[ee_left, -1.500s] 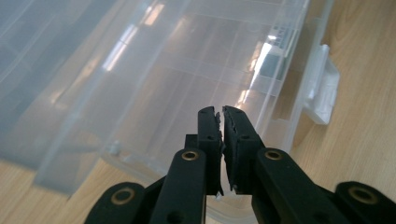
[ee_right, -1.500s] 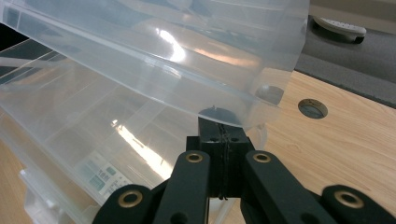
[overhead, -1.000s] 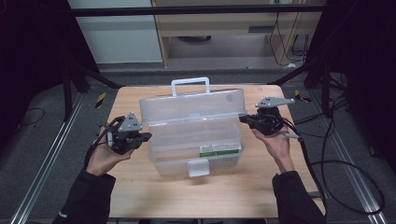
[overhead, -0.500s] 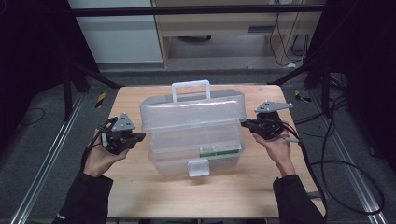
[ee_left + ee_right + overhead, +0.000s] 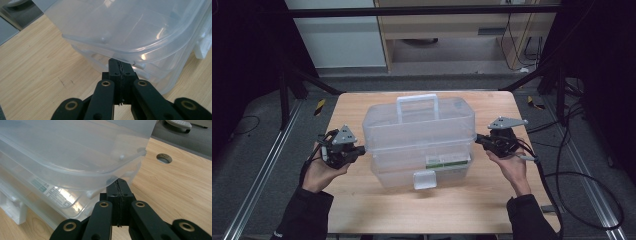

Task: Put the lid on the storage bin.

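You pressed the shut left gripper (image 5: 361, 148) and right gripper (image 5: 479, 139) under the translucent plastic lid (image 5: 419, 125); tips hidden.

One clear plastic storage box (image 5: 419, 145) is sitting between the two hand-held grippers, and it is showing one lid (image 5: 419, 125), one white carry handle (image 5: 417, 102), one white front latch (image 5: 424, 180) and one printed label (image 5: 448, 160). Two hand-held grippers are showing: the left hand-held gripper (image 5: 360, 149) just beside the box's one end, the right hand-held gripper (image 5: 478, 140) just beside the other. Each is being carried by one hand, two hands in all. One wooden worktop (image 5: 362, 105) is lying under both hand-held grippers, with one round hole (image 5: 164, 158) showing beyond the right one.
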{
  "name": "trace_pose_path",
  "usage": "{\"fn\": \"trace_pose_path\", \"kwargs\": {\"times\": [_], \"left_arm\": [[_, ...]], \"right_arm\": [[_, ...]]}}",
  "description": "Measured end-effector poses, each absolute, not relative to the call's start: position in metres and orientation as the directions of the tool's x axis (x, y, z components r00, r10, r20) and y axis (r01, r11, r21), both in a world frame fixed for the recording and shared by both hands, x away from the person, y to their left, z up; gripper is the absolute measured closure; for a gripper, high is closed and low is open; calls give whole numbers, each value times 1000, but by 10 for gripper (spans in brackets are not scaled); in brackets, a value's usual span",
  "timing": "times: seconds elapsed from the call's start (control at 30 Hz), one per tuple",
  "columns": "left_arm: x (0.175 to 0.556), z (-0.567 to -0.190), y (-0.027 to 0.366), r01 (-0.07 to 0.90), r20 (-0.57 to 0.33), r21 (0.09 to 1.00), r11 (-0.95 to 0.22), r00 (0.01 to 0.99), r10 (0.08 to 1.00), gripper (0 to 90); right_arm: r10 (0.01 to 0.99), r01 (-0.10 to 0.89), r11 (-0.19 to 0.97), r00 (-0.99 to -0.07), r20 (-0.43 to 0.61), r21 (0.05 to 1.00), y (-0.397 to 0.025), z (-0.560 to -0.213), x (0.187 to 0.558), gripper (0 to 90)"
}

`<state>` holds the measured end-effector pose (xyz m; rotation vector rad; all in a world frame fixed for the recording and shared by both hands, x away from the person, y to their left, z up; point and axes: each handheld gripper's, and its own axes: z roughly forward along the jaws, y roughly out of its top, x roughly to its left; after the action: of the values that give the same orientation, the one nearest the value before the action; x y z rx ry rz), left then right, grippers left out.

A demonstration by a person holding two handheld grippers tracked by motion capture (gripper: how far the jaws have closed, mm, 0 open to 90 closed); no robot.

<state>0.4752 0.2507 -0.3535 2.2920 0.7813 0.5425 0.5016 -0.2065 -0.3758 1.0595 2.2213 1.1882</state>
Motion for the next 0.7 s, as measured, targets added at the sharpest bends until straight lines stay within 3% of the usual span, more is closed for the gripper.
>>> {"fn": "trace_pose_path", "kwargs": {"times": [0.4, 0.47, 0.57, 0.7], "left_arm": [[473, -367, 257, 409, 138, 689, -599, 737, 662, 893], [473, -369, 256, 417, 175, 668, -616, 716, 676, 893], [476, -376, 260, 443, 183, 658, -609, 690, 700, 893], [480, -392, 268, 485, 151, 662, -571, 660, 736, 892]], "right_arm": [[782, 442, 366, -623, -13, 819, -211, -388, 498, 900], [784, 440, 370, -621, -20, 818, -211, -388, 497, 900], [803, 441, 414, -589, -91, 797, -212, -391, 496, 900], [839, 468, 368, -540, -69, 804, -227, -405, 493, 870]]}}
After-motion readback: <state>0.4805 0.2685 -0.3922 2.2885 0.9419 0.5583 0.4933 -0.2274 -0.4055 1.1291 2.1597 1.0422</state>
